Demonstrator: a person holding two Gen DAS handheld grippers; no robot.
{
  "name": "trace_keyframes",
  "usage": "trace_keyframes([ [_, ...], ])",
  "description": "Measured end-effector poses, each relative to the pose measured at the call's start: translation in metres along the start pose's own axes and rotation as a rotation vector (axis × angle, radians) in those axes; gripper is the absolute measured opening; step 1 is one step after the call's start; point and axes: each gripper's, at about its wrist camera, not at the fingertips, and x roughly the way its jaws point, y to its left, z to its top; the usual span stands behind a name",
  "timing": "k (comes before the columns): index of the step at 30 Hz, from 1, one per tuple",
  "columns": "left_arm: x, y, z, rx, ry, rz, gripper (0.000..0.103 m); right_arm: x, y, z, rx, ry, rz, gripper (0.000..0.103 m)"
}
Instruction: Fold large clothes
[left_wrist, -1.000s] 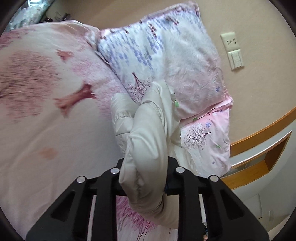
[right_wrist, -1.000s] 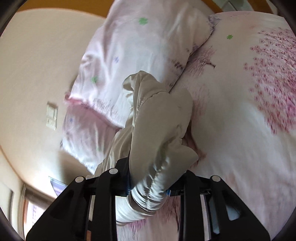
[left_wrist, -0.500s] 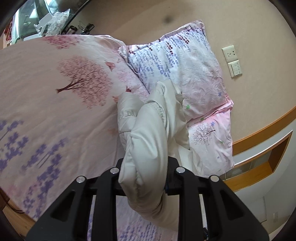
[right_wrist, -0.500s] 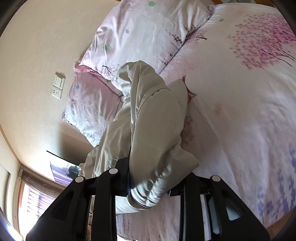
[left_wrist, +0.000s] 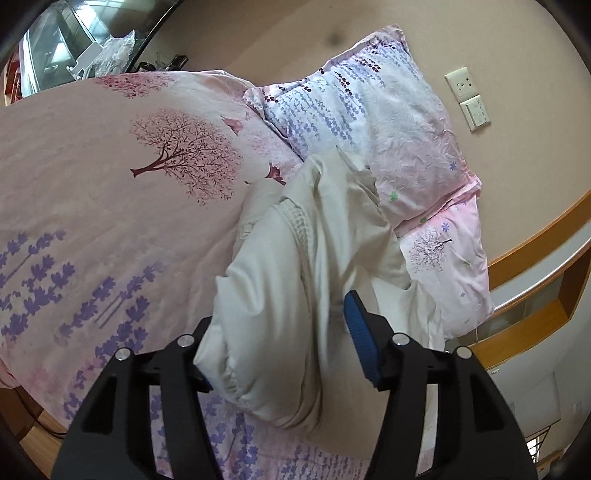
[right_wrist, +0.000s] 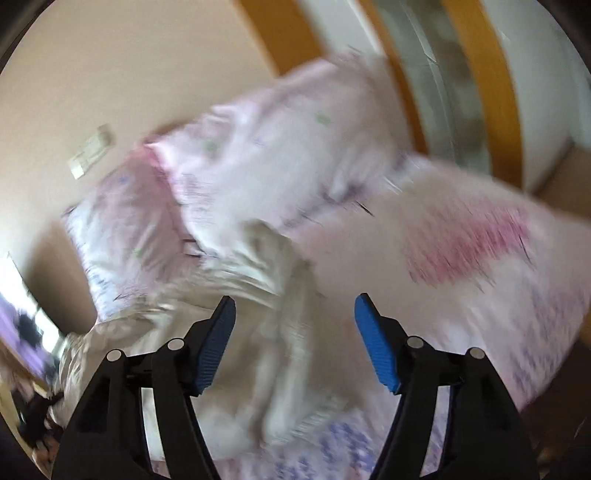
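A cream padded jacket (left_wrist: 295, 280) lies bunched on the bed, reaching toward the pillows. My left gripper (left_wrist: 280, 332) is open; the jacket's cuffed end still droops between its spread blue pads (left_wrist: 360, 339), and the left pad is hidden by the cloth. In the right wrist view, which is motion-blurred, my right gripper (right_wrist: 293, 328) is open and empty above the jacket (right_wrist: 273, 332), which lies loose on the bed below it.
The bed has a pink cover (left_wrist: 110, 192) with tree and lavender prints. Two pillows (left_wrist: 388, 122) lean on the beige wall with a socket and switch (left_wrist: 469, 98). A wooden-trimmed headboard shelf (left_wrist: 535, 295) is at right. Clutter (left_wrist: 107, 55) lies beyond the bed.
Both grippers have opened and let go of the jacket. It has dropped onto the bed. The right gripper is swinging fast, blurring its view.
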Motion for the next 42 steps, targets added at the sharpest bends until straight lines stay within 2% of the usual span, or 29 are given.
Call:
trace_keyframes([
  [1, 0.000, 0.000, 0.000, -0.001, -0.001, -0.001, 0.057, 0.002, 0.016, 0.003, -0.041, 0.008, 0.048, 0.060],
  [4, 0.000, 0.000, -0.001, -0.001, -0.005, -0.004, 0.057, 0.019, 0.070, 0.005, -0.146, 0.102, 0.206, 0.042],
  [7, 0.000, 0.002, -0.001, -0.006, -0.008, -0.011, 0.058, 0.045, 0.124, -0.003, -0.240, 0.201, 0.303, 0.026],
  [11, 0.000, 0.005, -0.002, -0.015, -0.018, -0.010, 0.057, 0.081, 0.188, -0.025, -0.370, 0.320, 0.317, 0.022],
  [14, -0.001, 0.006, -0.002, -0.016, -0.023, -0.013, 0.057, 0.102, 0.214, -0.045, -0.419, 0.394, 0.310, 0.022],
  [18, -0.001, 0.009, -0.003, -0.033, -0.033, -0.021, 0.057, 0.121, 0.221, -0.060, -0.427, 0.478, 0.277, 0.022],
  [21, -0.002, 0.012, 0.000, -0.044, -0.039, -0.040, 0.051, 0.138, 0.222, -0.074, -0.442, 0.538, 0.240, 0.022],
  [23, -0.003, 0.009, 0.002, -0.033, -0.046, -0.051, 0.041, 0.142, 0.223, -0.078, -0.466, 0.552, 0.220, 0.022],
  [26, -0.006, 0.002, 0.004, -0.011, -0.058, -0.070, 0.035, 0.147, 0.226, -0.082, -0.491, 0.582, 0.197, 0.022],
  [32, -0.017, -0.027, 0.003, 0.093, -0.103, -0.135, 0.031, 0.159, 0.228, -0.088, -0.502, 0.642, 0.176, 0.022],
  [42, -0.033, -0.107, -0.008, 0.309, -0.148, -0.294, 0.031, 0.177, 0.230, -0.089, -0.454, 0.711, 0.184, 0.022],
])
